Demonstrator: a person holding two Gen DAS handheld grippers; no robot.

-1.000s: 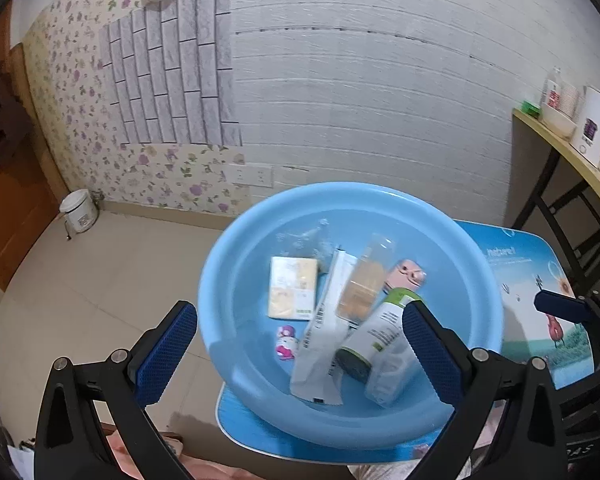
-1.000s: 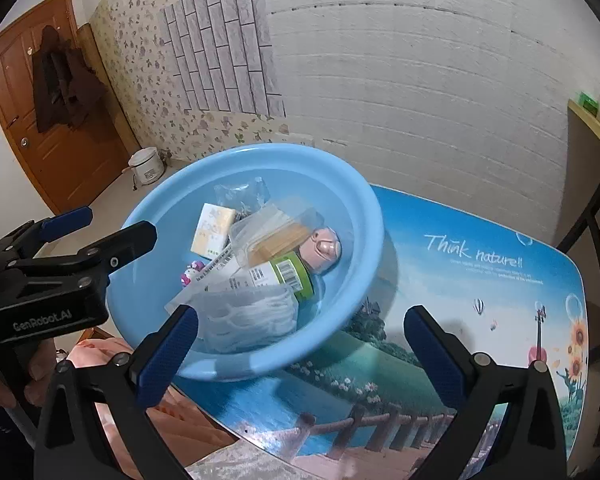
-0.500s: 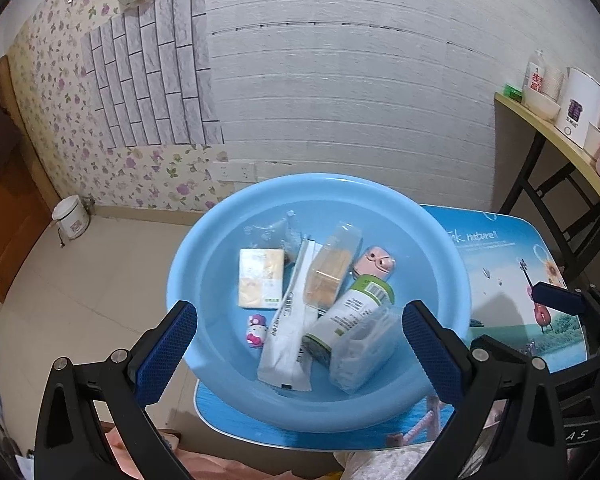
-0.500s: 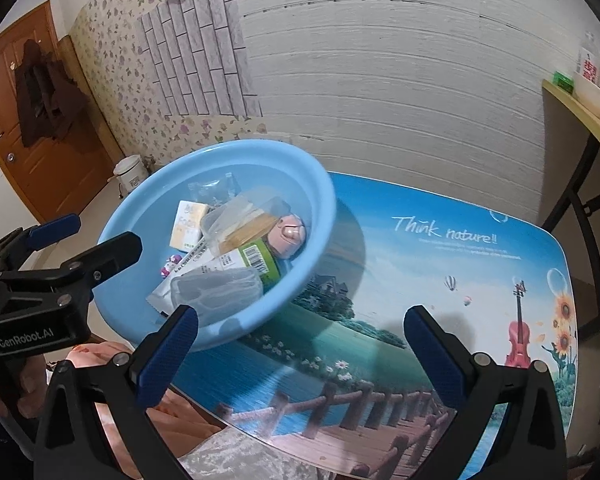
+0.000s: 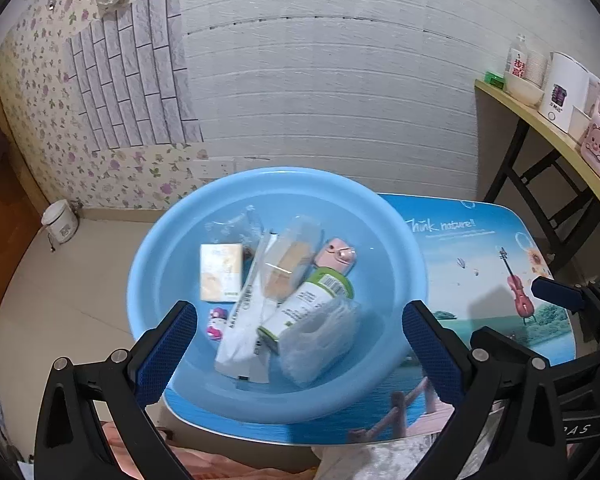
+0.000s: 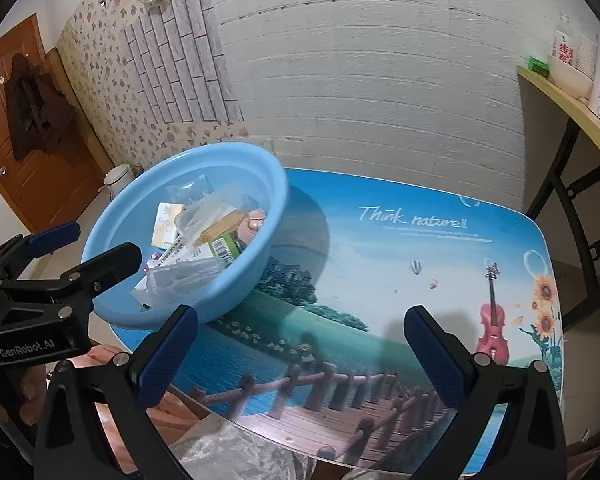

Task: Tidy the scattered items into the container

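Both hand-held grippers spread, basin (image 5: 396,248) full

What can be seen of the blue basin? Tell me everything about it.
The blue basin is a round, light-blue tub that looks like smooth plastic, with a rolled rim. It sits upright at the left end of the printed table, its near edge overhanging. Inside lie a bottle, packets and a small carton. Neither gripper touches it.

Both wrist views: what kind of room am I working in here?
Most likely a room in a home. A floral wallpapered wall, a wooden door with a garment hung on it, and a side shelf holding a white appliance and bowls. The blue basin sits on a small printed table.
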